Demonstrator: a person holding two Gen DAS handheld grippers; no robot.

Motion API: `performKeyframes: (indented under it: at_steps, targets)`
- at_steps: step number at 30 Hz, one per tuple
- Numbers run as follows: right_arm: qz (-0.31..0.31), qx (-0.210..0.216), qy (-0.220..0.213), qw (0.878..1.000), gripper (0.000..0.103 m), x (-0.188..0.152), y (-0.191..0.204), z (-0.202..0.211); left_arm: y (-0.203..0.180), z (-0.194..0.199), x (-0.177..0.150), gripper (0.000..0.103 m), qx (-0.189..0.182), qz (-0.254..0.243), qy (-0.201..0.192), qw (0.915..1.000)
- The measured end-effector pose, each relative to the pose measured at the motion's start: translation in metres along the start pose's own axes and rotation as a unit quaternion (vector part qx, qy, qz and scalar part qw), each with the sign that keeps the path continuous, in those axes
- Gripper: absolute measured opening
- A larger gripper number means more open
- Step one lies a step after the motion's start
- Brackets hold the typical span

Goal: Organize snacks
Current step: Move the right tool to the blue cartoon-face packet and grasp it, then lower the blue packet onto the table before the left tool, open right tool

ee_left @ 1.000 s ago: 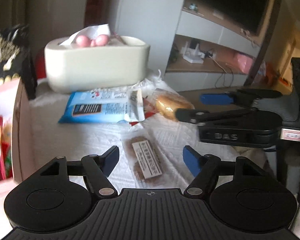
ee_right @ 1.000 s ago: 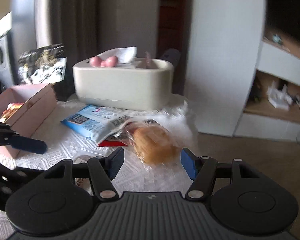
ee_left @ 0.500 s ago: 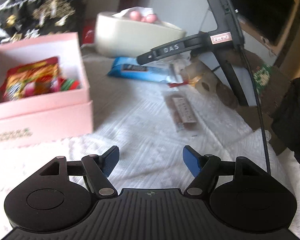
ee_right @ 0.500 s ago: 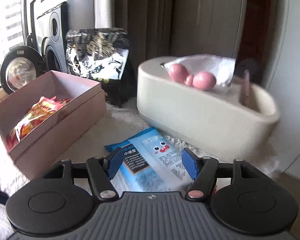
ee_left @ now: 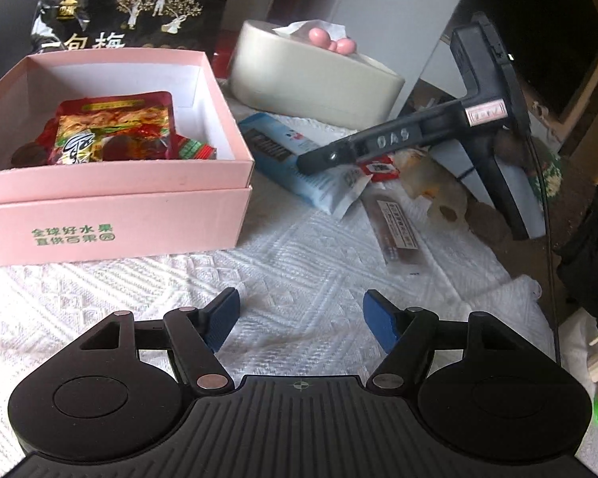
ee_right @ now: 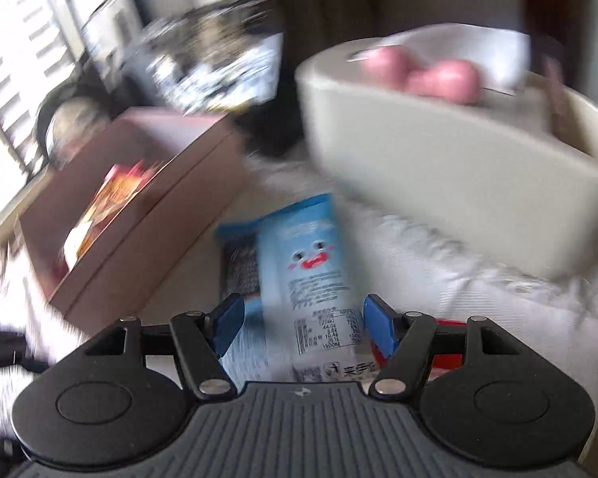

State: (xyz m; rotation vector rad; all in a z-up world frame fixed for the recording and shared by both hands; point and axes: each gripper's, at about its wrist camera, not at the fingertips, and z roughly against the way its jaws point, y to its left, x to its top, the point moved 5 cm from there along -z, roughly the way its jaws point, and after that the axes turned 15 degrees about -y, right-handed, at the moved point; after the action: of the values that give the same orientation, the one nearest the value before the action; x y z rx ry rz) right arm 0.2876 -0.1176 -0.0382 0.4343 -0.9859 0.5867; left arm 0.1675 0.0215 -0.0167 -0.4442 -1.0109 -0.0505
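A pink box point(ee_left: 111, 183) stands at the left on the white cloth, with a red snack packet point(ee_left: 111, 127) inside. A blue packet point(ee_left: 299, 167) lies to its right, then a small red packet point(ee_left: 380, 167), a bun in clear wrap point(ee_left: 430, 175) and a brown bar point(ee_left: 396, 227). My left gripper point(ee_left: 301, 314) is open over bare cloth, short of all of them. My right gripper point(ee_right: 303, 318) is open low over the blue packet point(ee_right: 303, 255), which lies between its fingers without the pads pressing on it. The right wrist view is blurred.
A cream tissue box point(ee_left: 311, 79) with pink balls on top stands behind the snacks. A black printed bag point(ee_left: 131, 4) leans behind the pink box point(ee_right: 139, 199). The table's right edge drops off past the bun. A dark sleeve shows at far right.
The left gripper has pulled back and swung left, so the pink box is now in its view. The right gripper has moved from the bun to over the blue packet.
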Motion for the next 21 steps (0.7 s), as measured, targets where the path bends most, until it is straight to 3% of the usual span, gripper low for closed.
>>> performKeyframes:
  at_steps: [2,7,14,21]
  targets:
    - [0.024,-0.004,-0.003,1.000,0.075,-0.001,0.015,-0.001,0.000,0.001,-0.001,0.075,0.000,0.000,0.000,1.0000]
    - [0.011,-0.037,0.004,0.999,0.081,-0.007,0.025,-0.009,0.001,0.004,-0.004,0.074,0.002,0.006,0.000,1.0000]
    - [0.012,-0.065,-0.012,0.998,0.077,-0.004,0.035,0.014,0.008,0.016,-0.007,0.065,0.011,0.018,0.000,0.9998]
    - [-0.093,-0.058,-0.037,0.993,0.078,-0.018,0.052,0.082,0.010,0.024,-0.008,0.060,0.019,0.015,0.000,0.9997]
